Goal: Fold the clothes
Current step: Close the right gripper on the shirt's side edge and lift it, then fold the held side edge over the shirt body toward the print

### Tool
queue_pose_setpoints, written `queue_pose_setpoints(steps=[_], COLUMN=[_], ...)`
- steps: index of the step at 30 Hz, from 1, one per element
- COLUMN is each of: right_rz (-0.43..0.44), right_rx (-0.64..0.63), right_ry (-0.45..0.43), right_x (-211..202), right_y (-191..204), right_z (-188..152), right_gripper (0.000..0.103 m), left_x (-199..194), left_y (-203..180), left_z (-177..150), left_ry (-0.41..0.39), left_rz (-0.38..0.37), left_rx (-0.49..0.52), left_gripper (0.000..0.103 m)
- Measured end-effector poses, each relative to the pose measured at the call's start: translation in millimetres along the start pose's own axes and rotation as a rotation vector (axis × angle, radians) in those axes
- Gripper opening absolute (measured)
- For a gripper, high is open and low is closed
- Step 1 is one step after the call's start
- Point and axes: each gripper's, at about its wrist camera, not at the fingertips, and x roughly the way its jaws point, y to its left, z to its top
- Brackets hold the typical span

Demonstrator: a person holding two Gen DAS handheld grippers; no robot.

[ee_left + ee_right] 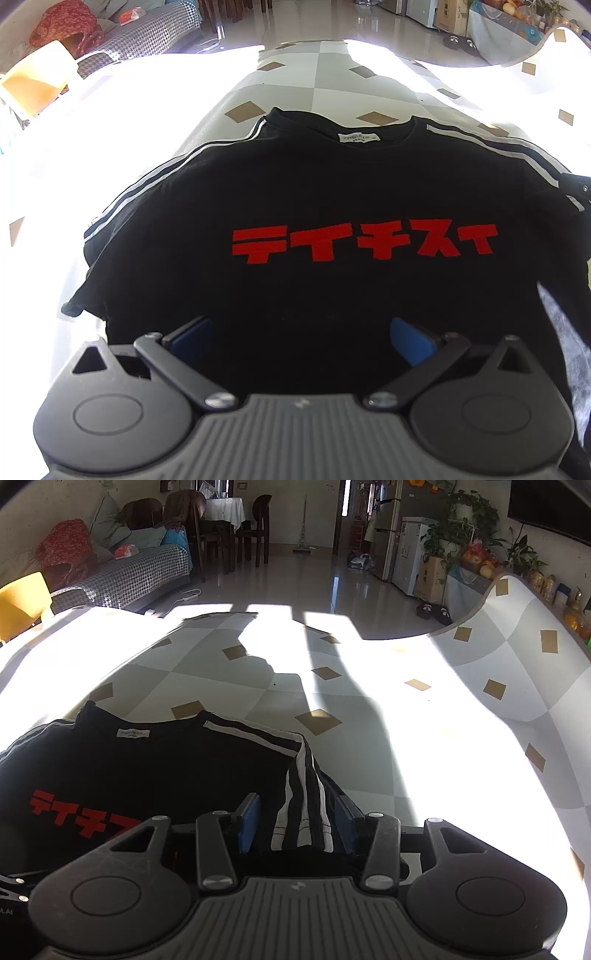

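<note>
A black T-shirt (295, 184) with red lettering and white shoulder stripes lies face up on the checkered table cover (325, 81), collar toward the far side. My left gripper (302, 338) hovers over the shirt's lower body with its blue pads wide apart and nothing between them. In the right wrist view the same T-shirt (147, 768) lies at the left, and its striped sleeve (303, 797) is folded inward. My right gripper (297, 823) is open around that sleeve. The sleeve lies between the pads, with a small gap on each side.
The table cover (369, 738) stretches far and right in bright sunlight, and its right edge (517, 635) curls upward. A yellow chair (22, 602) and a houndstooth sofa (122, 576) stand beyond the left side. Grey mottled fabric (569, 332) shows beside the shirt's right edge.
</note>
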Motion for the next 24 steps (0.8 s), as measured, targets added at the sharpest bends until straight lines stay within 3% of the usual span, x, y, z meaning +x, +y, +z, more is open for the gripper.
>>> queue_pose_setpoints(steps=[2, 3, 4, 7, 11, 17, 24], right_rz=[-0.001, -0.001, 0.003, 0.022, 0.022, 0.09, 0.17], right_rx=[0.013, 0.026, 0.05, 0.121, 0.149, 0.196, 0.189], right_ry=[0.008, 0.018, 0.038, 0.09, 0.066, -0.025, -0.048], right_x=[4.3, 6.8, 10.1, 19.3, 16.4, 4.8, 13.8], right_y=[-3.5, -5.7, -8.7, -17.9, -21.8, -18.4, 12.4], right_z=[-1.3, -1.7, -2.0, -3.3, -0.3, 22.3, 42.1], right_gripper=[0.042, 0.036, 0.025, 0.007, 0.006, 0.006, 0.006], left_x=[0.8, 0.7, 0.8, 1.8, 2.8, 3.9, 8.7], left_y=[-0.8, -0.6, -0.5, 1.0, 6.1, 9.7, 16.2], left_z=[0.2, 0.2, 0.2, 0.0, -0.6, -0.4, 1.8], left_ry=[0.002, 0.002, 0.003, 0.006, 0.012, 0.014, 0.022], left_rz=[-0.002, -0.003, -0.004, -0.006, -0.007, -0.014, -0.017], left_rx=[0.001, 0.001, 0.0, -0.006, -0.018, -0.028, -0.047], left_gripper=[0.103, 0.103, 0.103, 0.103, 0.103, 0.103, 0.103])
